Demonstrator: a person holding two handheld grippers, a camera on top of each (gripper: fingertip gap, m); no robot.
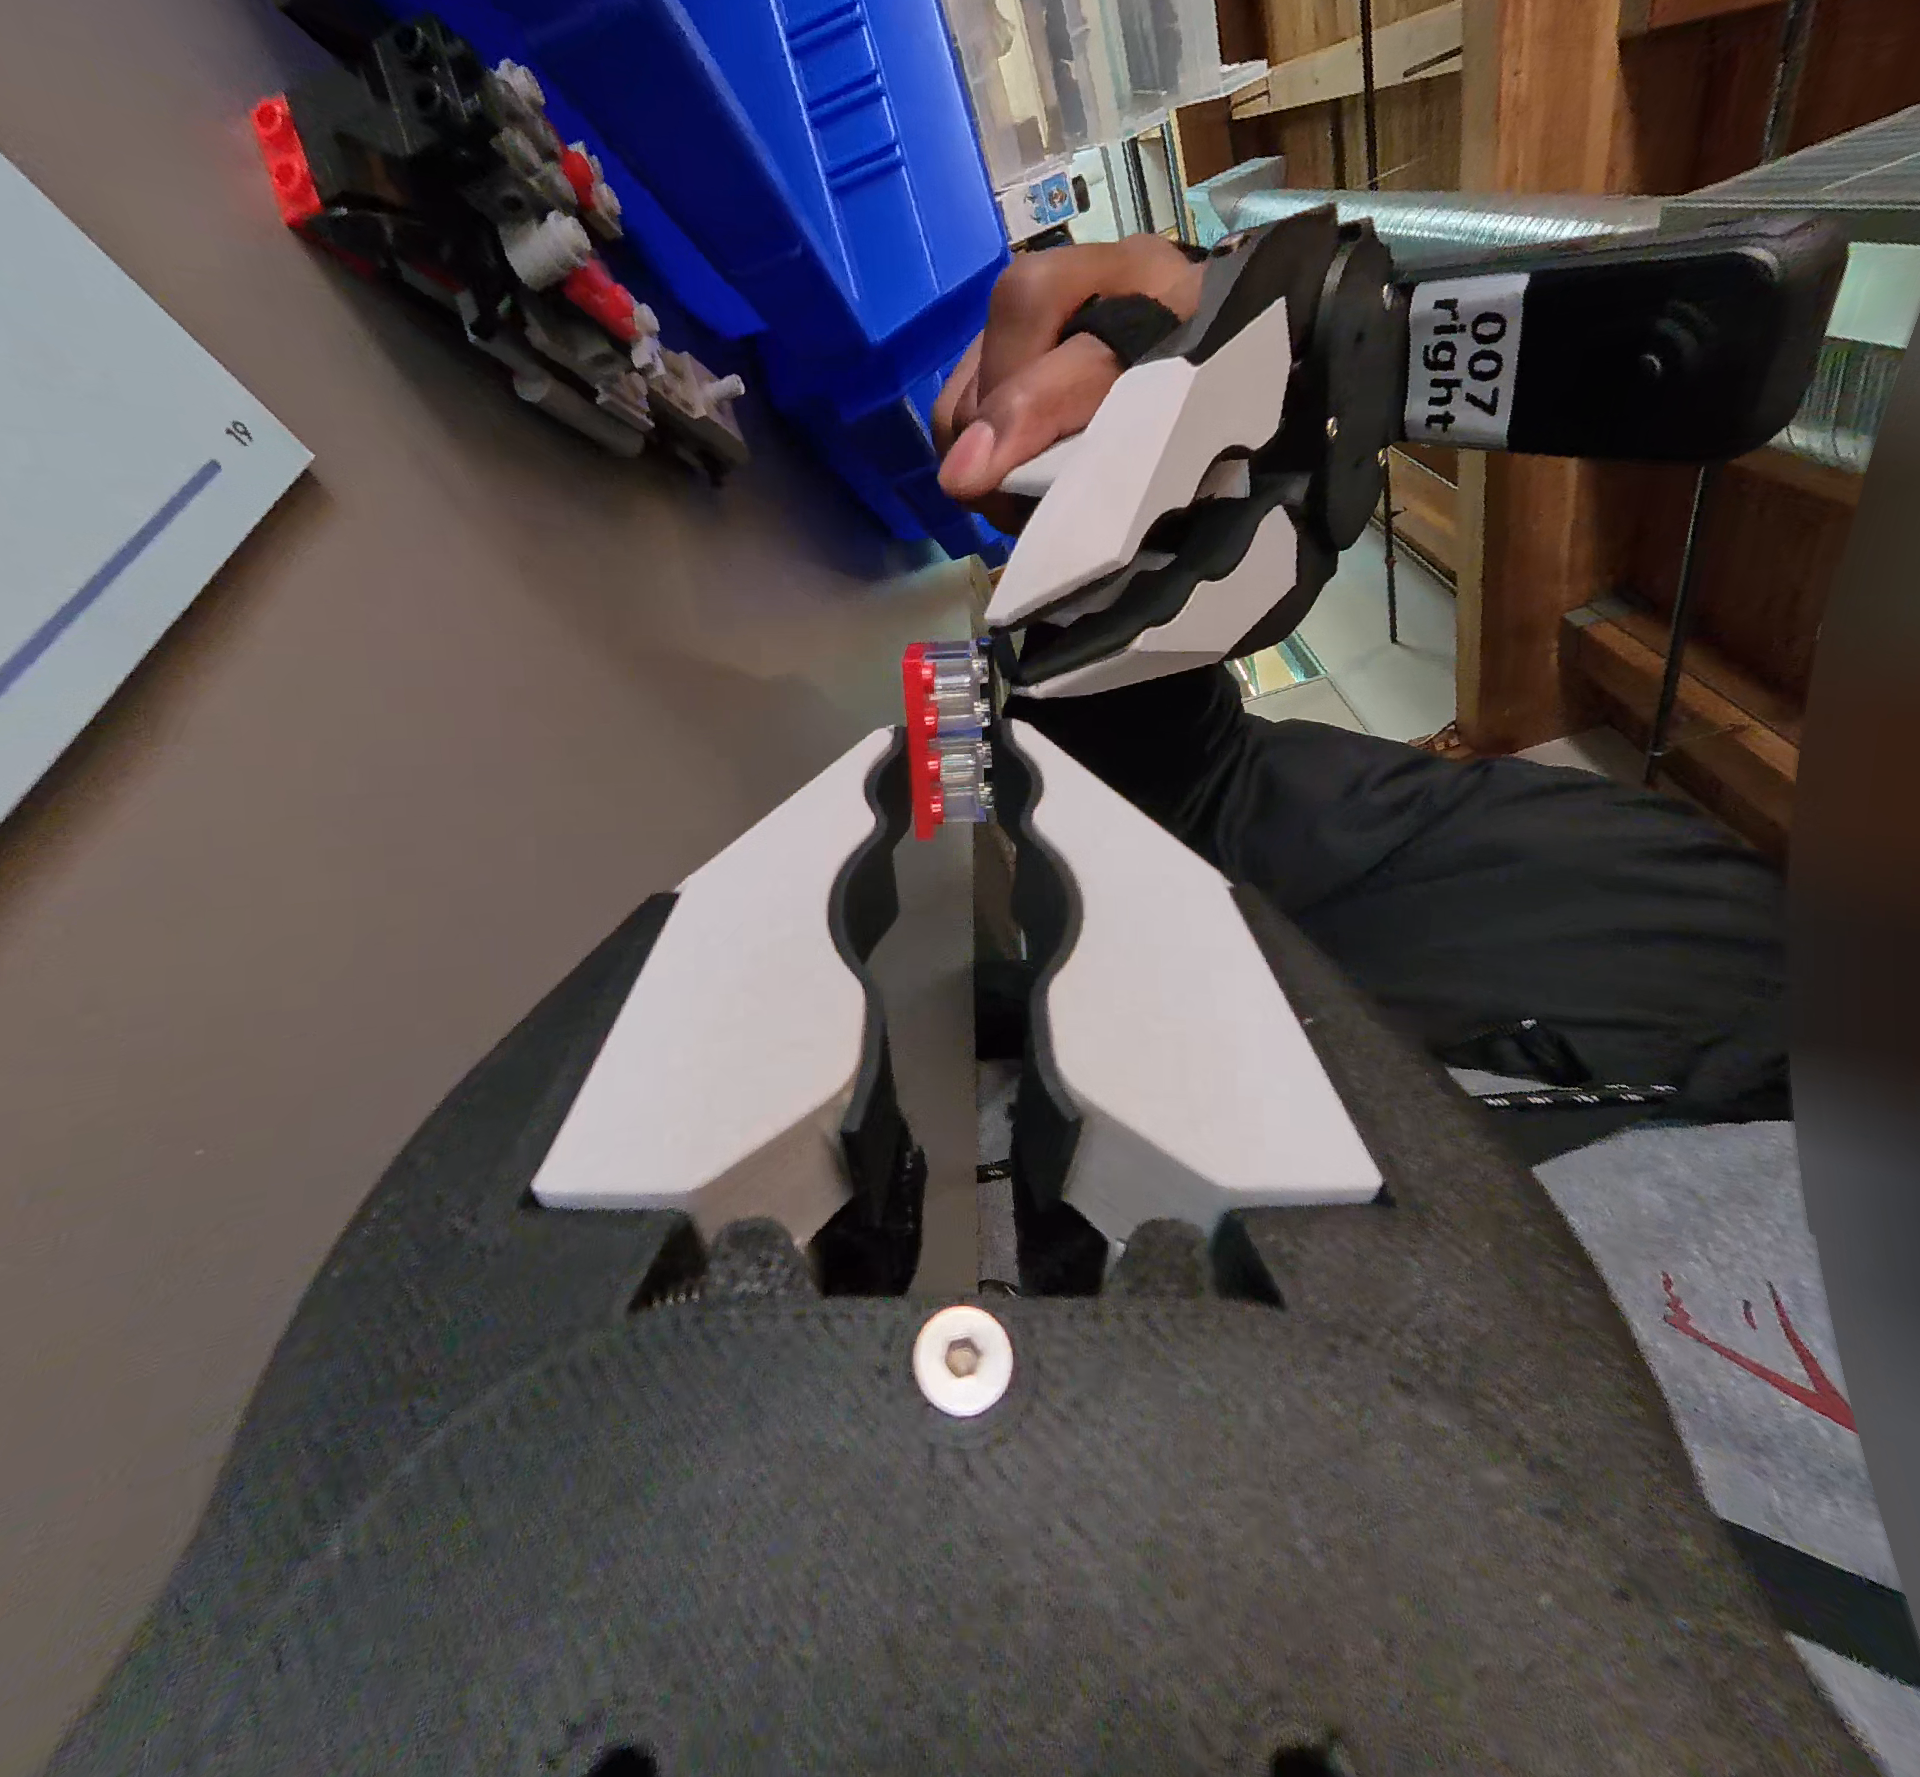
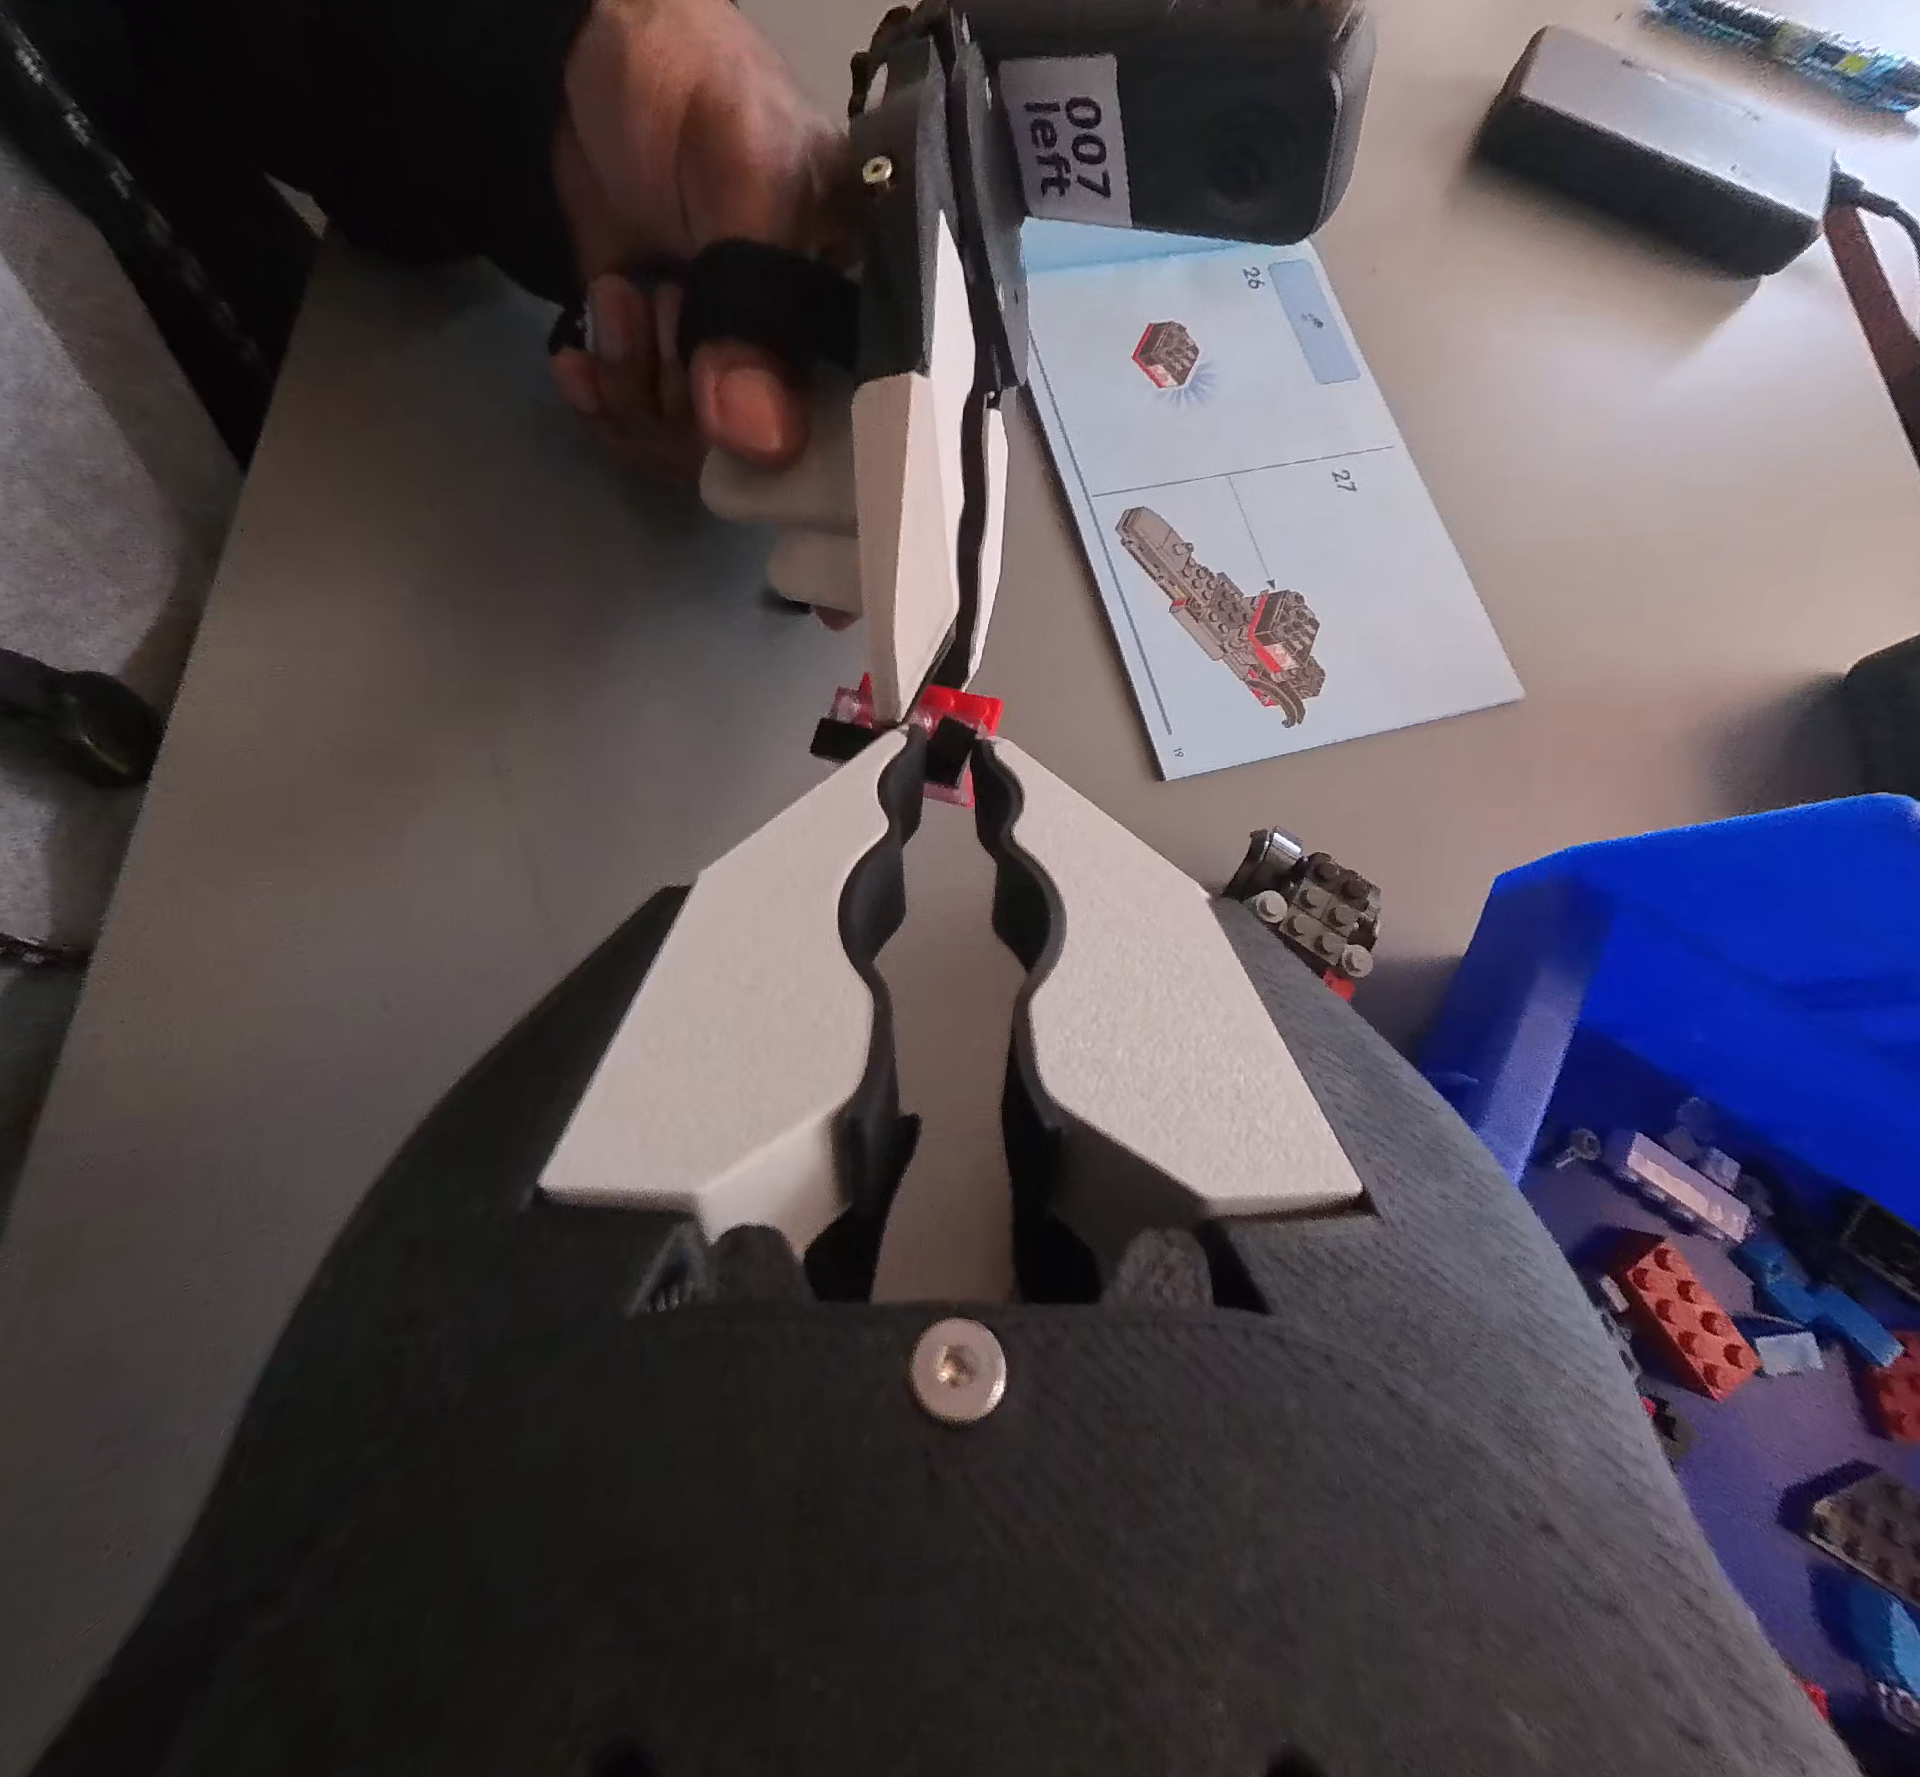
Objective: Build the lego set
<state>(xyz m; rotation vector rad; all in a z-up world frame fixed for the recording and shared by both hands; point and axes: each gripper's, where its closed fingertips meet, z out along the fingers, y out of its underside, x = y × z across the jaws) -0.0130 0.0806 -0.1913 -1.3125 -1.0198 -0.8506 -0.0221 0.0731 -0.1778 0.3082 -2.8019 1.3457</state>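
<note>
The left gripper (image 1: 951, 751) clamps the red sub-assembly (image 1: 943, 738) steady while the right gripper (image 2: 940, 756) pinches a black piece (image 2: 943, 759) against it, apparently to press it on.

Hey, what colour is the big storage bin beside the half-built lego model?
Blue bin, clearest in the left wrist view, right behind the model.

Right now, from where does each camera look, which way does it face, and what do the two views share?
Left wrist view: sits behind the left gripper, facing along its fingers toward the blue bin and right gripper; the right hand shows.
Right wrist view: sits behind the right gripper, facing across the table toward the instruction booklet; the left hand shows.
Shared: both grippers meeting on the small red lego piece, plus the bin, booklet and dark lego model.
</note>
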